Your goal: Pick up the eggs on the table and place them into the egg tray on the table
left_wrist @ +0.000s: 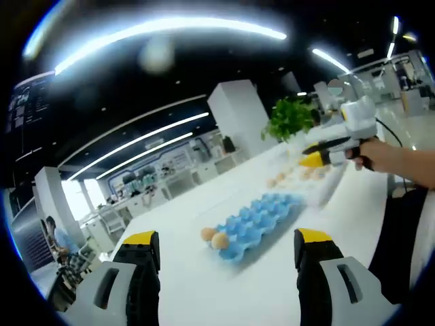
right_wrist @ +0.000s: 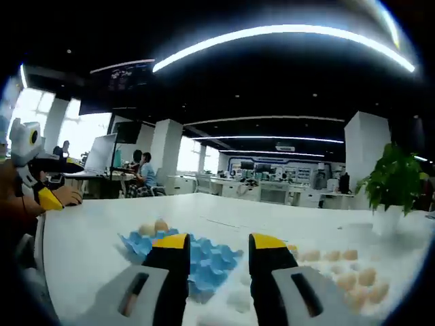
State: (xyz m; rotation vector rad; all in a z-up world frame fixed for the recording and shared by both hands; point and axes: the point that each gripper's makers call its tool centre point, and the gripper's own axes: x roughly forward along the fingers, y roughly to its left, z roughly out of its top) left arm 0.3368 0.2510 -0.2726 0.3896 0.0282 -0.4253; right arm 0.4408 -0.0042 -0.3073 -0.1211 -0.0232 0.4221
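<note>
Nearest to us in the left gripper view are the left gripper's own yellow-tipped black jaws, standing wide apart with nothing between them, above the white surface. Beyond them lies the blue moulded egg tray, with two pale brown eggs seated in cups at its near end and the remaining cups bare. Farther along the surface, near the leafy green potted plant, a cluster of loose eggs waits, and the right gripper hovers close to them in the person's hand. In the right gripper view its jaws stand narrowly parted and hold nothing, with the tray partly behind them and the loose eggs off to the right. The pictures are smeared, so we can only guess how many loose eggs remain, perhaps eight or so. We judge the task barely begun. The risks ahead are plain to us: jaws shut too hard would crack a shell, a glancing touch could roll neighbouring eggs towards the edge, and a careless drop could knock the eggs already seated.
</note>
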